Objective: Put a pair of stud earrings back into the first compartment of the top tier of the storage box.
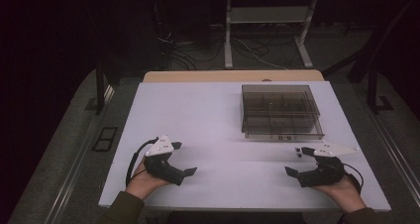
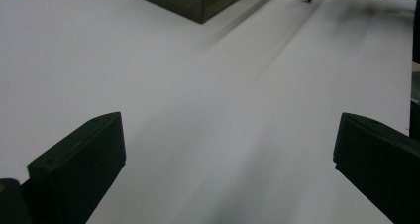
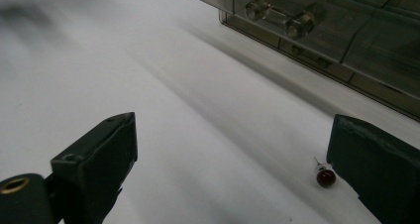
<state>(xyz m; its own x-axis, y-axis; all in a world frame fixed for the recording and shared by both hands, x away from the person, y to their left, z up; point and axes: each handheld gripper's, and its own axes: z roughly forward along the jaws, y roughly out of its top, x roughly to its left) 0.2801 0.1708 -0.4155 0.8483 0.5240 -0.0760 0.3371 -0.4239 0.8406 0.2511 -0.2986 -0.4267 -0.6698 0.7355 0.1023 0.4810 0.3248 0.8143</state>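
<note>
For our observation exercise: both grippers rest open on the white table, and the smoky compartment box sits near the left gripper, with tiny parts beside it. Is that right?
Not quite. The high view shows the compartment box near the right gripper, not the left gripper. The rest holds: both grippers are open on the white table, and the tiny parts lie beside the box.

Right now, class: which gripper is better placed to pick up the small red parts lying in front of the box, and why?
Right. The right gripper is open beside the small red parts near the box; the left gripper is across the table.
</note>
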